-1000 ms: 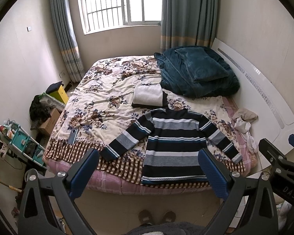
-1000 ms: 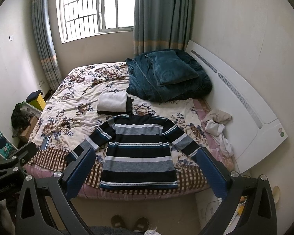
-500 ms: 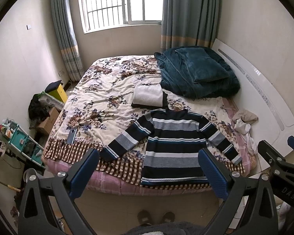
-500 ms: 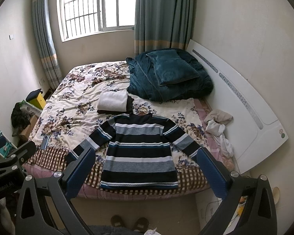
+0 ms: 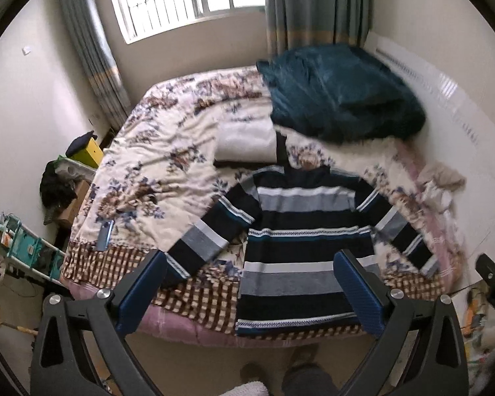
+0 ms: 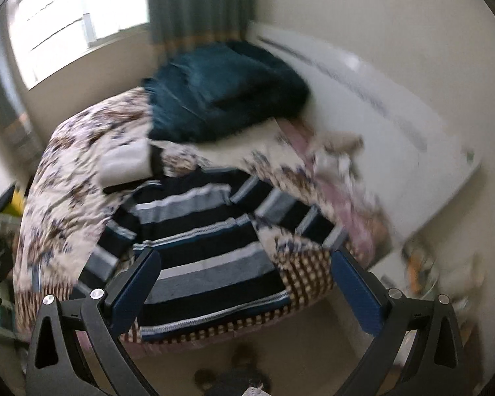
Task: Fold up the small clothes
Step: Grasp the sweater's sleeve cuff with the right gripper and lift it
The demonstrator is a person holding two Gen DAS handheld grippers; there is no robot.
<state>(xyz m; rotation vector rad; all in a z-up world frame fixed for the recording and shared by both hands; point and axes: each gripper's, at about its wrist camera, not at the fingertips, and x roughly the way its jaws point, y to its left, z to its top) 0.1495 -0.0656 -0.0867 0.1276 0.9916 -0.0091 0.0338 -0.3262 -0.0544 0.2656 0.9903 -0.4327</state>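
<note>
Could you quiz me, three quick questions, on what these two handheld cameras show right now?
1. True or false: the striped sweater lies spread flat on the bed, sleeves out to the sides.
2. What lies just beyond the sweater's collar? A) a folded white garment B) a laptop C) a basket
3. Fill in: the left gripper and the right gripper are both ____ and hold nothing.

Key: 1 true; 2 A; 3 open.
</note>
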